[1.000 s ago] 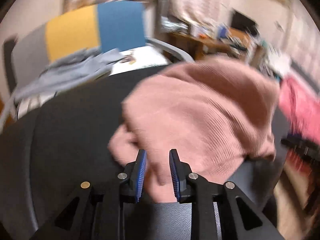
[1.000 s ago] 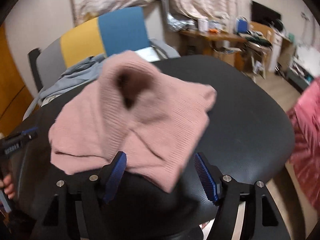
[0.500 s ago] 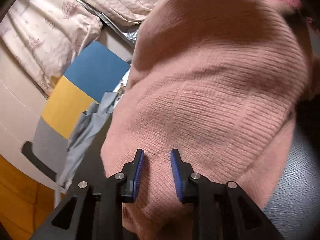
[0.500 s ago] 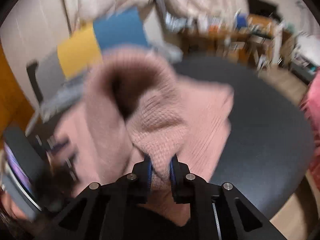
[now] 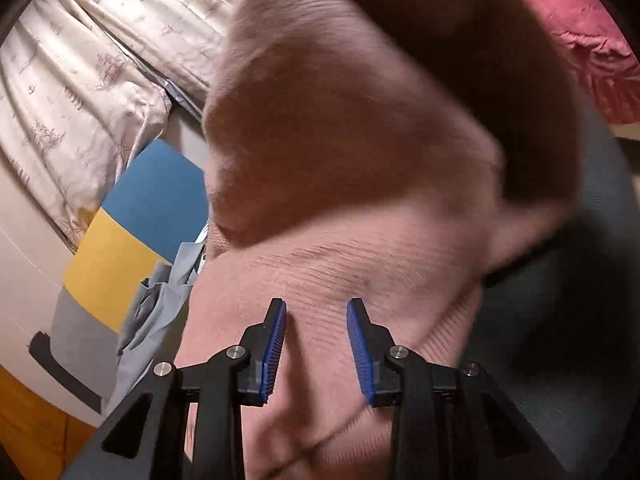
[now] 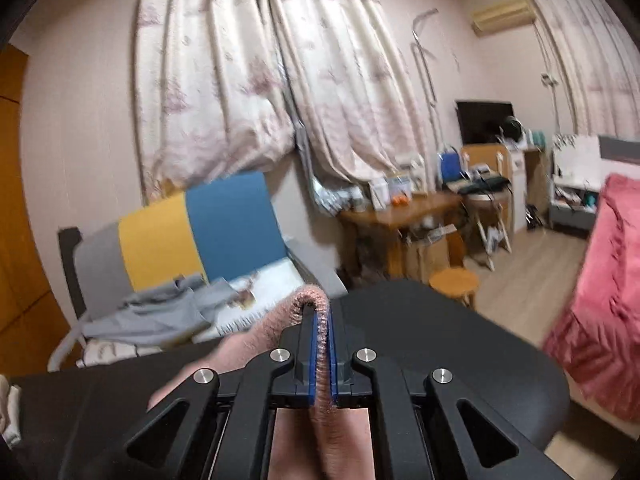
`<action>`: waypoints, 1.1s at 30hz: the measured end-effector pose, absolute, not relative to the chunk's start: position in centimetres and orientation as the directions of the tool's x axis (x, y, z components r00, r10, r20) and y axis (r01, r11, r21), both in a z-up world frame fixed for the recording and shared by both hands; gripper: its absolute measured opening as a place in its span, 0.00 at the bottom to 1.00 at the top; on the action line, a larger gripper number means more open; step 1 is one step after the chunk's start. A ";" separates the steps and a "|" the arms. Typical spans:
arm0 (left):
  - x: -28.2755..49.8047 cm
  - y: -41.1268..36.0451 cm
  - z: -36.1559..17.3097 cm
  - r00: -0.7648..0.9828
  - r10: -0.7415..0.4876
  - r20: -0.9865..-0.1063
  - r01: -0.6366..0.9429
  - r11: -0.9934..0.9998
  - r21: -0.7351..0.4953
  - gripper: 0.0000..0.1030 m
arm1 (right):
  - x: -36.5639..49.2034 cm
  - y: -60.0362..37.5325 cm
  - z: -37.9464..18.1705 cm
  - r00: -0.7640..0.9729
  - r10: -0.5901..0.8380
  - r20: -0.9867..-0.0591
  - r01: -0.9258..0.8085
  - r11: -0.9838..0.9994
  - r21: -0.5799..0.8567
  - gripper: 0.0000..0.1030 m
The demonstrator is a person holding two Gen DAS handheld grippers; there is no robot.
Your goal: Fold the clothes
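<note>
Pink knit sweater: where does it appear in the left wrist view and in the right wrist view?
Left wrist: the pink knit sweater fills the centre and top, running down between the open left gripper fingers.
Right wrist: only a pinched fold shows at bottom centre, clamped in the right gripper.
Shared landmark: the blue, yellow and grey chair back, left of the sweater.

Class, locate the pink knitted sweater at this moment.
A fold of the pink sweater is clamped in the right tongs above the black table; in the left wrist view it drapes between the open left tongs.
</note>
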State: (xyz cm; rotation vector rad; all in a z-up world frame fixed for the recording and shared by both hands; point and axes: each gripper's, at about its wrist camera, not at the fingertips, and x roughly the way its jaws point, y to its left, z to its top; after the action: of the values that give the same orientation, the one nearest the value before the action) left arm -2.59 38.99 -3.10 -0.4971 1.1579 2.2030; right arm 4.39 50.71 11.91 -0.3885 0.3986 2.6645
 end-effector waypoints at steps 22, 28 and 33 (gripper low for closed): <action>-6.5 35.6 4.0 -0.542 0.569 -0.619 -0.797 -0.582 0.163 0.01 | 9.1 56.0 -0.8 -0.747 0.245 -0.618 -0.564 -0.727 0.392 0.08; -3.2 35.1 2.3 -0.459 0.585 -0.668 -0.870 -0.449 0.204 0.25 | 8.7 55.2 -2.0 -0.745 0.171 -0.645 -0.536 -0.730 0.425 0.49; 1.1 36.3 -1.0 -0.514 0.543 -0.664 -0.856 -0.368 0.363 0.27 | 7.8 53.8 -3.7 -0.716 0.104 -0.690 -0.518 -0.741 0.426 0.73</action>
State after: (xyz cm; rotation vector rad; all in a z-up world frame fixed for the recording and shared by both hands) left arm 1.08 36.35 -1.02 -0.5551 0.8723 1.9781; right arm 7.77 53.78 -3.71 -0.9384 0.8831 2.4669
